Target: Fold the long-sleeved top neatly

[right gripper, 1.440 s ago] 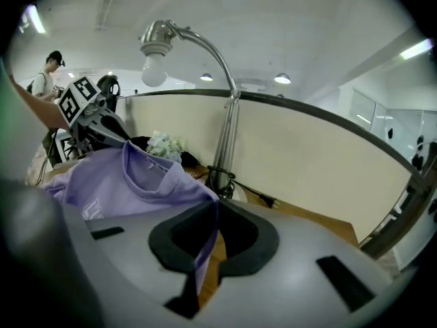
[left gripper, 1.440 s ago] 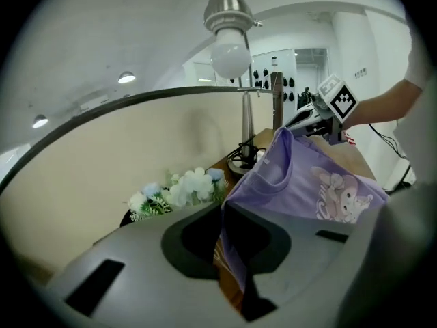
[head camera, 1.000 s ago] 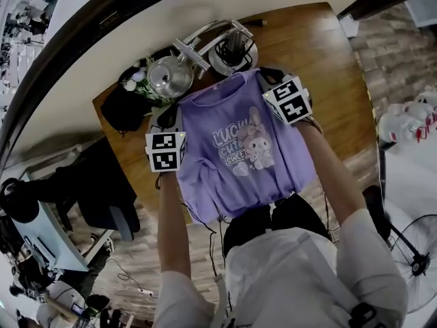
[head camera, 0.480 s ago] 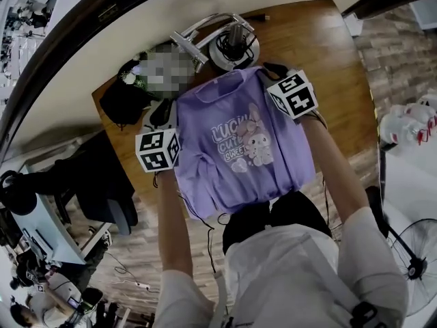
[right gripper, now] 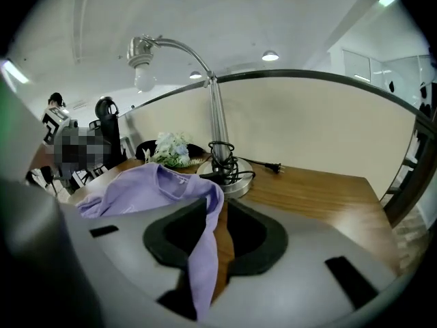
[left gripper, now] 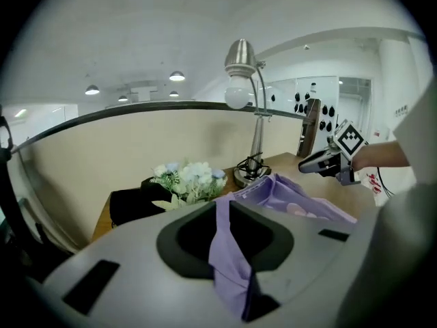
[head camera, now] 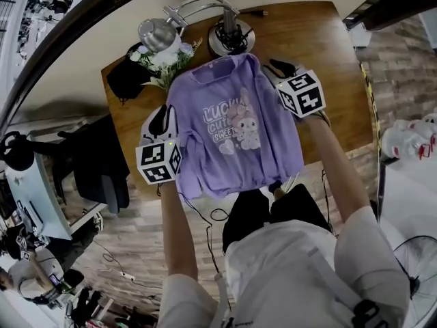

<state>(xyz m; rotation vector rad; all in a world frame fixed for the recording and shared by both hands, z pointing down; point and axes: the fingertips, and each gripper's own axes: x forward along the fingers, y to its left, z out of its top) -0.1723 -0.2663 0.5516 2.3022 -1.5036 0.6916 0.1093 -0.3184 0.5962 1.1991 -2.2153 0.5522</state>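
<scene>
Lying on the bench [head camera: 331, 60], the purple top [head camera: 232, 132] trails unclamped through the left gripper [head camera: 159, 119] and right gripper [head camera: 279, 68], whose parted jaws have just been opening

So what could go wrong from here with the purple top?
The left claw and right claw have just been opening with fabric of the purple long-sleeved top between their jaws; it may snag and drag crooked. The collar lies close to the silver desk lamp base and white flower bunch, which a sleeve could catch.
</scene>
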